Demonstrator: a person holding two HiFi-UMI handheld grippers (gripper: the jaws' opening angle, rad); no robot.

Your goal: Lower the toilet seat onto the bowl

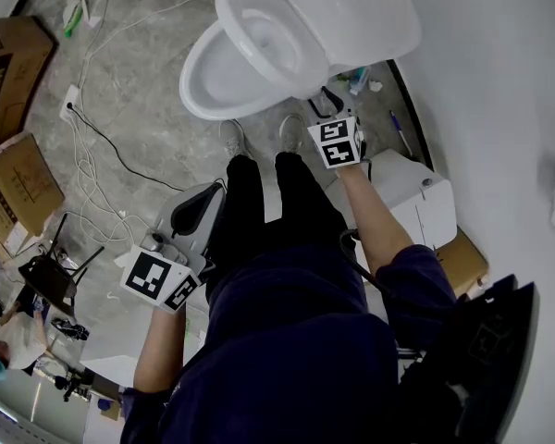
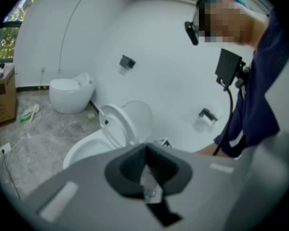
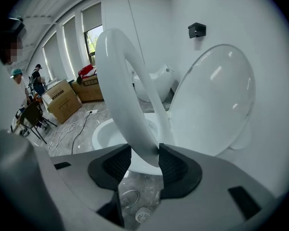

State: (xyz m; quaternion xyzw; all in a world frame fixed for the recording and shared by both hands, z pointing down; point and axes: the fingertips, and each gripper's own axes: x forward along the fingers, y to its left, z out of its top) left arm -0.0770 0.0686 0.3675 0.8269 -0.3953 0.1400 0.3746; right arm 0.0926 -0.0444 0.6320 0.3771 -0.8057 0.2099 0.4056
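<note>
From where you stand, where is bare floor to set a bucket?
Bare floor lies left of the toilet bowl, up to the black cable. Crowded: white cables and cardboard boxes further left; small items and a white container fill the wall side.

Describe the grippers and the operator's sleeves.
Both alike: left gripper and right gripper have grey moulded bodies, black pads and a white cube with black square markers. Dark navy short sleeves, black trousers.
</note>
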